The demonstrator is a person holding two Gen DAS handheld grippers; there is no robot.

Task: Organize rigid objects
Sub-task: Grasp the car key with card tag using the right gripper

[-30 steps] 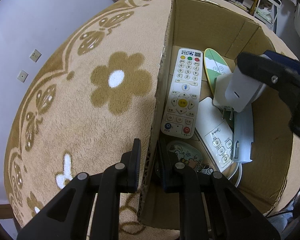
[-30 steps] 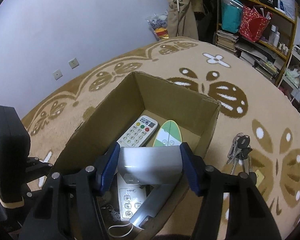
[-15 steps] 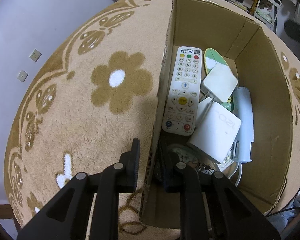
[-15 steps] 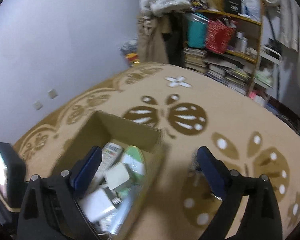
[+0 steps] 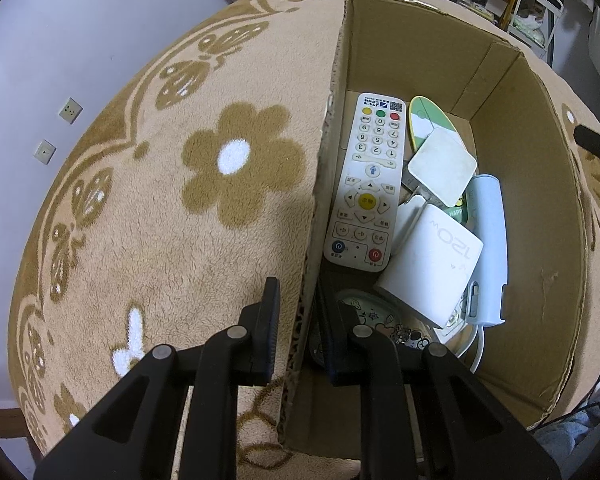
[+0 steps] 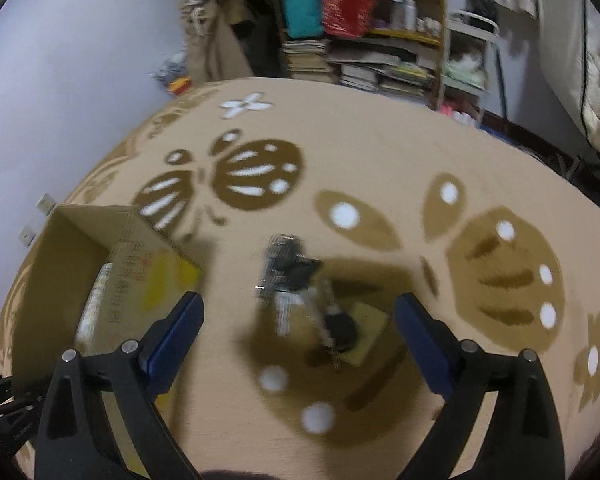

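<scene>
My left gripper [image 5: 298,312] is shut on the near wall of the cardboard box [image 5: 328,128], one finger inside and one outside. The box holds a white remote [image 5: 366,184], a white 120W charger [image 5: 430,266], a smaller white square adapter [image 5: 442,166], a green and white oval piece [image 5: 424,118] and a pale blue device [image 5: 488,248]. My right gripper [image 6: 298,334] is open and empty above the carpet, over a blurred bunch of keys [image 6: 296,280] right of the box [image 6: 72,248].
A tan carpet with brown flower and butterfly patterns [image 5: 236,160] covers the floor. A round cartoon-printed item [image 5: 374,316] lies in the box near my left fingers. Shelves with books and bags [image 6: 360,40] stand at the back, by a lilac wall [image 6: 80,60].
My right gripper let the white 120W charger fall into the box, opened, and swung right out of the box to above the keys. My left gripper kept hold of the box wall.
</scene>
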